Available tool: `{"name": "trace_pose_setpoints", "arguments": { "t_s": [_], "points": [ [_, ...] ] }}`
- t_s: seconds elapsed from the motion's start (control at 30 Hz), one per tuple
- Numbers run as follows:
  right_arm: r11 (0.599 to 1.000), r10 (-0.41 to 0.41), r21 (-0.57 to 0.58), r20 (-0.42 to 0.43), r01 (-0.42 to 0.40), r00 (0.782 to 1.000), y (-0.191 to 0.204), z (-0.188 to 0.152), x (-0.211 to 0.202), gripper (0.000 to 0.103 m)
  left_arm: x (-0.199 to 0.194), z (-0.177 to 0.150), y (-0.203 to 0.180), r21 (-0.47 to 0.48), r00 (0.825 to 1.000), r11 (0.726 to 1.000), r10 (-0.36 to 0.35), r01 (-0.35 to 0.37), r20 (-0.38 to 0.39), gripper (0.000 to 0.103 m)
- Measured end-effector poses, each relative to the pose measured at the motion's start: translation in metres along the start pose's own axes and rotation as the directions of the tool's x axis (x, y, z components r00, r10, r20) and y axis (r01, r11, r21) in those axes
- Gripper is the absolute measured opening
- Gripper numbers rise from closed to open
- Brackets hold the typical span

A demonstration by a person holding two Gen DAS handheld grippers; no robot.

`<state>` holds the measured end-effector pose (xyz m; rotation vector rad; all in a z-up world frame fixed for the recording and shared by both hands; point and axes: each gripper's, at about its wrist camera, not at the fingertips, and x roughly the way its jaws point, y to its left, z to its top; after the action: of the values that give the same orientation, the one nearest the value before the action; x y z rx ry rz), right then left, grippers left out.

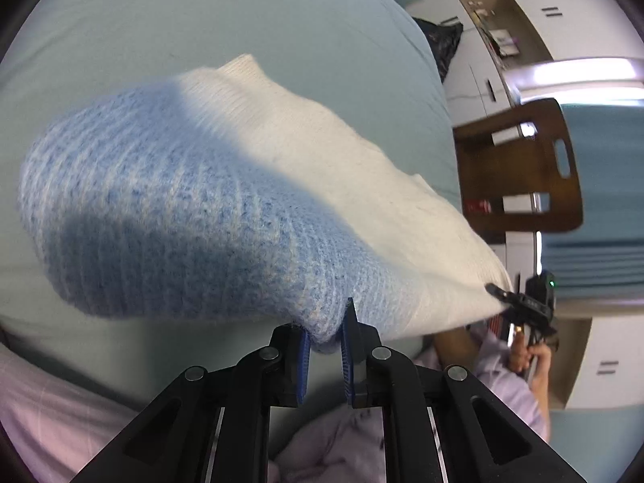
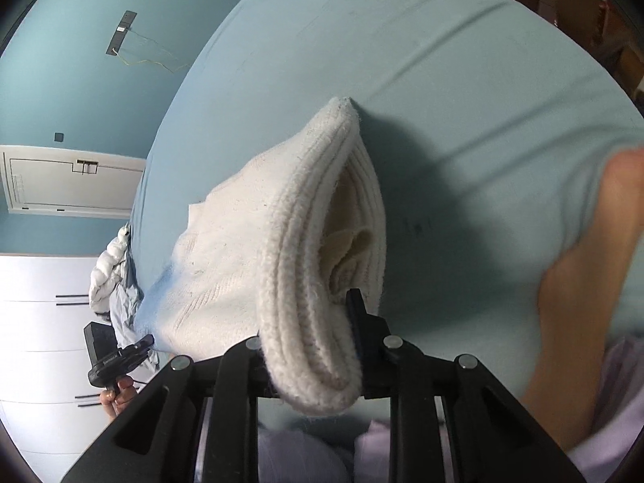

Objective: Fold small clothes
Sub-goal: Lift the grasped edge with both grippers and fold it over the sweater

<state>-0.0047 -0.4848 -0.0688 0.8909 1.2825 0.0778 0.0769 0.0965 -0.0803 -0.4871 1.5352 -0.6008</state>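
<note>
Sock (image 1: 193, 209) stretched between left gripper (image 1: 325, 342), right gripper (image 2: 310, 346)

Two wrist cameras, angled steeply down, close over shared sock (image 1: 193, 209), bed (image 2: 442, 80)

Left tool (image 1: 325, 332) angled down, jaws pinched on sock (image 1: 193, 209) toe. Right tool (image 2: 306, 338) angled down, jaws clamped on cuff; bare forearm (image 2: 583, 322) right of it.

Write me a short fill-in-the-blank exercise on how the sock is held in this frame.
1. The left gripper pinches the sock's ____ toe end.
2. The right gripper holds the sock's ribbed, ____ cuff.
3. The sock hangs above a light ____ bedsheet.

Missing words: blue; white; blue
</note>
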Motion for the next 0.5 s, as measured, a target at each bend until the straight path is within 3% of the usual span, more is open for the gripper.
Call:
{"name": "trace_pose_setpoints", "arguments": {
  "t_s": [0.13, 0.2, 0.37, 0.5],
  "points": [
    [1.000, -0.006, 0.025, -0.075, 0.008, 0.997, -0.027, 0.003, -0.001, 0.018, -0.001, 0.004, 0.009, -0.047, 1.000, 0.999, -0.002, 0.001, -0.010, 0.011],
    [0.999, -0.005, 0.034, -0.078, 0.008, 0.997, -0.028, 0.009, 0.005, 0.018, -0.011, 0.008, 0.013, -0.085, 0.999, 0.996, -0.037, 0.038, 0.011, 0.011],
    [0.994, 0.070, 0.082, 0.007, -0.070, 0.998, -0.020, 0.028, -0.010, 0.018, -0.028, 0.054, 0.009, -0.117, 0.987, 0.985, -0.111, 0.125, 0.117, 0.010],
    [0.990, 0.100, 0.091, 0.086, -0.108, 0.991, -0.009, 0.074, -0.010, 0.017, -0.019, 0.113, 0.001, -0.114, 0.977, 0.988, -0.078, 0.102, 0.197, 0.009]
  ]
}}
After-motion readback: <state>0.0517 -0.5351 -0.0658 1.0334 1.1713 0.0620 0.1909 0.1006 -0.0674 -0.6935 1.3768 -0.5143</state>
